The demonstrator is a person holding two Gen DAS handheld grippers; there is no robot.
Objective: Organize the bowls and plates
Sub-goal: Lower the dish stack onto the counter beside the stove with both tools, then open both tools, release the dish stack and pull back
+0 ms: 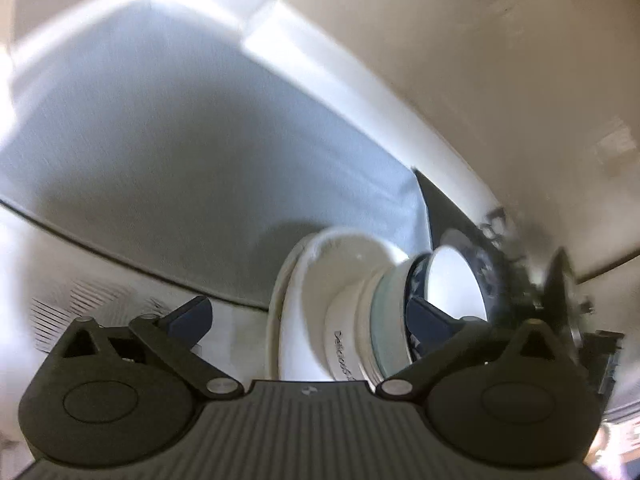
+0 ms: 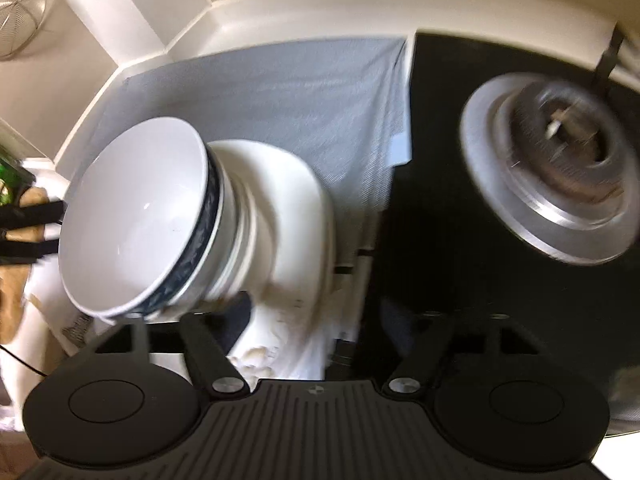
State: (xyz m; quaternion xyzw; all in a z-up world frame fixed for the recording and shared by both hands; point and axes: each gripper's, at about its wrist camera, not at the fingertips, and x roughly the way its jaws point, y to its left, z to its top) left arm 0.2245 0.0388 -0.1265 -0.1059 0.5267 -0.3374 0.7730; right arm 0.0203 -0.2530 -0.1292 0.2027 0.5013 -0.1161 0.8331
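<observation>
Glossy round bowl point(image 2: 136, 216) w/ blue band atop stacked plates point(image 2: 288, 216).

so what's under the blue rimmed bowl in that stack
The blue rimmed bowl sits on more white bowls, and those on a cream plate. How many bowls cannot be told; the cloth under the plate is covered there.

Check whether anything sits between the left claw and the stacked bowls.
Nothing visible does: the stacked bowls, on a white plate, lie straight ahead of the open left claw.
</observation>
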